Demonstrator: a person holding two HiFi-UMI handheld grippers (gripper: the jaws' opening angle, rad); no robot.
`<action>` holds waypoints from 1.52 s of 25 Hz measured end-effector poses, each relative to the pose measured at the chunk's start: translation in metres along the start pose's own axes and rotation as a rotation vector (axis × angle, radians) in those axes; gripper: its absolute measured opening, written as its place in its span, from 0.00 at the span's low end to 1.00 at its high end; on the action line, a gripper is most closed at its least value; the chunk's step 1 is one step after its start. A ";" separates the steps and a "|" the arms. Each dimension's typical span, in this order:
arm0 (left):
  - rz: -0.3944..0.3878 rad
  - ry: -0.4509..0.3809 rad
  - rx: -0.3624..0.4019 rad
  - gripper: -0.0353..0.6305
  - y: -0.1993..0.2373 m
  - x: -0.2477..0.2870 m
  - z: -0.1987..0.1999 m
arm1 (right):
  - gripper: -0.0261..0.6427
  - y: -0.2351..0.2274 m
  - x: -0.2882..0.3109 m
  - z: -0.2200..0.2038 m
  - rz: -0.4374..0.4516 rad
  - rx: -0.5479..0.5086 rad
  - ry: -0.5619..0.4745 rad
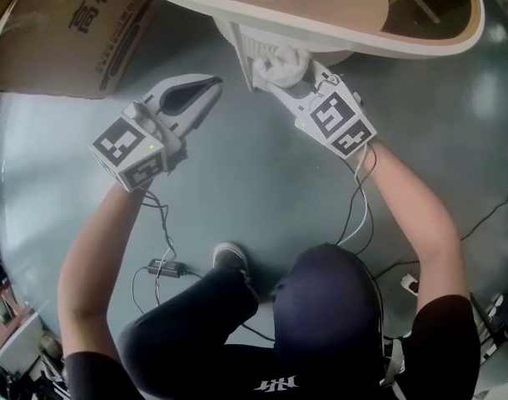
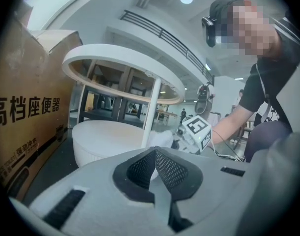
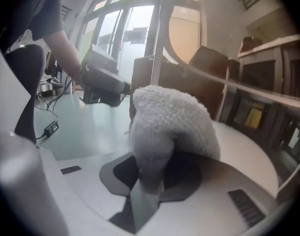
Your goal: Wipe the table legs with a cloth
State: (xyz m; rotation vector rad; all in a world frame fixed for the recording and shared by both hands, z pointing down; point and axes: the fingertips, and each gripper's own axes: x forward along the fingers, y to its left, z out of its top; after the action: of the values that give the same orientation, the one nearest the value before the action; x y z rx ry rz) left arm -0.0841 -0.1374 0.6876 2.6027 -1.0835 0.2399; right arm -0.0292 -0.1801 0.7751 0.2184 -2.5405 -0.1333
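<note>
A white fluffy cloth (image 1: 281, 65) is pinched in my right gripper (image 1: 291, 86), which is shut on it. The cloth presses against the white table leg (image 1: 237, 44), low down by the round white base under the oval wooden tabletop (image 1: 337, 11). In the right gripper view the cloth (image 3: 169, 122) bulges out of the jaws and the leg (image 3: 160, 43) rises just behind it. My left gripper (image 1: 209, 83) hovers shut and empty to the left of the leg. From the left gripper view I see the leg (image 2: 152, 109), the base (image 2: 105, 136) and the cloth (image 2: 162, 139).
A brown cardboard box (image 1: 71, 32) stands at the left, close to the table. On the grey floor near the person's shoe (image 1: 229, 257) lie cables and a small adapter (image 1: 166, 267). Dark shelving (image 3: 268, 97) shows beyond the base.
</note>
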 end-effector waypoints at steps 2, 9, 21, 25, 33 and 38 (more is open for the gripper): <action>-0.010 -0.009 -0.003 0.06 -0.004 0.002 0.009 | 0.16 -0.017 -0.025 0.045 -0.043 -0.045 -0.090; -0.049 -0.063 -0.005 0.06 -0.009 0.005 0.014 | 0.16 -0.043 -0.045 0.132 -0.140 -0.214 -0.342; -0.018 0.007 -0.038 0.06 0.003 0.003 -0.013 | 0.15 -0.028 -0.010 0.075 -0.098 -0.260 -0.358; -0.040 0.040 -0.053 0.06 0.006 0.004 -0.030 | 0.15 -0.015 0.037 0.008 -0.068 -0.126 -0.268; -0.053 0.066 -0.068 0.06 0.006 0.007 -0.042 | 0.15 0.004 0.097 -0.089 -0.039 0.000 -0.104; -0.050 0.039 -0.078 0.06 0.008 0.006 -0.038 | 0.15 0.010 0.112 -0.109 -0.019 -0.004 -0.022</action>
State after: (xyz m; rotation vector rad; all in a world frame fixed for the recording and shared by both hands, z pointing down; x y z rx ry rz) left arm -0.0866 -0.1337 0.7270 2.5415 -0.9936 0.2315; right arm -0.0606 -0.1960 0.9277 0.2414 -2.5606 -0.1489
